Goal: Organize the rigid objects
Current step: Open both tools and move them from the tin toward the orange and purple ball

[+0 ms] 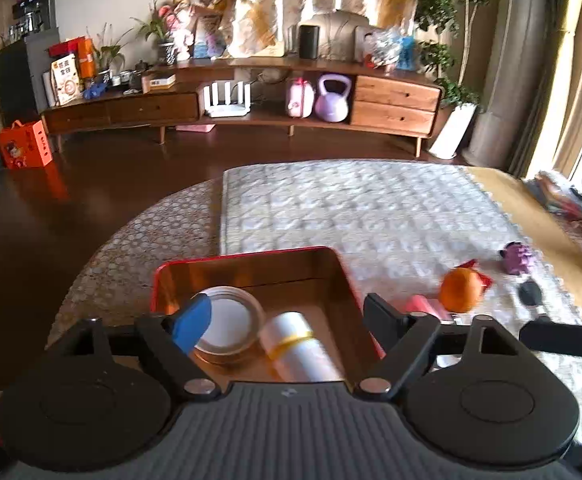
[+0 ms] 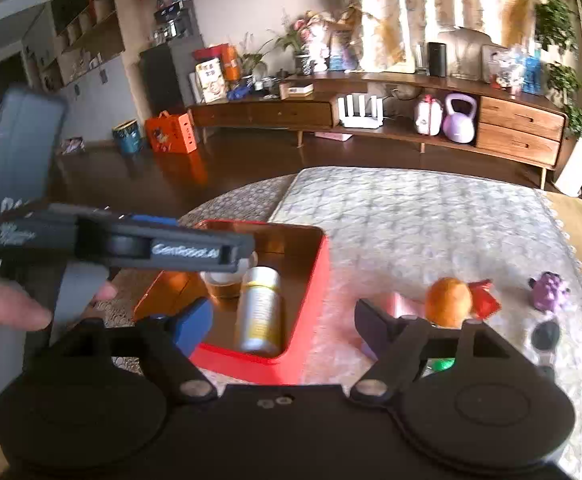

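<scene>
A red tin box (image 1: pixel 333 254) (image 2: pixel 311 280) with a gold inside stands on the table. It holds a round lidded jar (image 1: pixel 229 320) (image 2: pixel 221 280) and a white bottle with a yellow band (image 1: pixel 299 346) (image 2: pixel 259 312) lying down. My left gripper (image 1: pixel 287 324) is open and empty right above the box; it also shows from the side in the right wrist view (image 2: pixel 195 250). My right gripper (image 2: pixel 287 324) is open and empty over the box's near right corner. An orange ball (image 1: pixel 459 290) (image 2: pixel 449 300), a pink item (image 1: pixel 423 304), a red piece (image 2: pixel 485 298) and a purple toy (image 1: pixel 517 258) (image 2: pixel 549 290) lie on the mat to the right.
A white patterned mat (image 1: pixel 371 208) (image 2: pixel 431 216) covers the round table (image 1: pixel 139 248). A small black object (image 1: pixel 529 292) (image 2: pixel 545 334) lies near the purple toy. A green bit (image 2: pixel 441 364) shows under my right finger. A wooden sideboard (image 1: pixel 251 112) stands across the dark floor.
</scene>
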`<state>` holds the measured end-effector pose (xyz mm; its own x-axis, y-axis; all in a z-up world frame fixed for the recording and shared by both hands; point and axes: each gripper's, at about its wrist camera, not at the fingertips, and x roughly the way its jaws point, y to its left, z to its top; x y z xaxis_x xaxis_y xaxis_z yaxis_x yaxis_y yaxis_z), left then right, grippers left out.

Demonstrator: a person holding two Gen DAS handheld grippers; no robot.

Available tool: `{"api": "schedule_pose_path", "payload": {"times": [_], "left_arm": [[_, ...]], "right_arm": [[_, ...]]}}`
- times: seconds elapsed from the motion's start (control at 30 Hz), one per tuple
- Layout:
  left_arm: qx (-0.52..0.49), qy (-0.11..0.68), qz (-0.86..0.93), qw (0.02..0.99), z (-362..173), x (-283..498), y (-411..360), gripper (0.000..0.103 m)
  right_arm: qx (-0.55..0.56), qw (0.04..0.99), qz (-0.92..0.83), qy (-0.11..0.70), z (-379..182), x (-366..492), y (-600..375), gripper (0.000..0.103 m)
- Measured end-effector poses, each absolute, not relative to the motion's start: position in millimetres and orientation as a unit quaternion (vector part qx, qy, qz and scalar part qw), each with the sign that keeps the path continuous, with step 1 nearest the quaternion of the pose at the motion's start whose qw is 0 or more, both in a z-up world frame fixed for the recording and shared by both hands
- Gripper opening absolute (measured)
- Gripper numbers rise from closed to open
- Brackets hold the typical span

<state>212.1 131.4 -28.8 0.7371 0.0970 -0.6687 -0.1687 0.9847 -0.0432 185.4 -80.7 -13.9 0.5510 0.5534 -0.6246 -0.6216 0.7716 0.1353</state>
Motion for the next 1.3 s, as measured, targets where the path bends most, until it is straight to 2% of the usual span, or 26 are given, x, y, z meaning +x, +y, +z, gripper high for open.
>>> {"api": "schedule_pose_path", "payload": {"times": [0.23, 0.3, 0.5, 0.6, 0.8, 1.3], "left_arm": [[-0.050, 0.346, 0.049, 0.935, -21, 197, 102, 0.084], [-0.052, 0.345, 0.044, 0.936, -20, 194, 92, 0.084], [-0.046, 0.340, 0.031, 0.939, -20, 189, 66, 0.086], [-0.054, 0.336, 0.029, 0.940, -23, 188, 56, 0.086], [-0.061, 0.331, 0.024, 0.941, -30, 192, 35, 0.094], [-0.016, 0.352, -0.005, 0.936, -63, 250, -18, 0.095]], "right_arm": [[-0.027, 0.889, 0.314, 0.333, -7, 189, -123, 0.089], [-0.026, 0.893, 0.307, 0.328, -6, 189, -135, 0.096], [-0.021, 0.902, 0.286, 0.321, -7, 190, -168, 0.103], [-0.017, 0.907, 0.273, 0.321, -9, 196, -184, 0.103], [-0.006, 0.911, 0.254, 0.326, -13, 211, -211, 0.103], [-0.015, 0.915, 0.201, 0.348, -48, 294, -270, 0.103]]}}
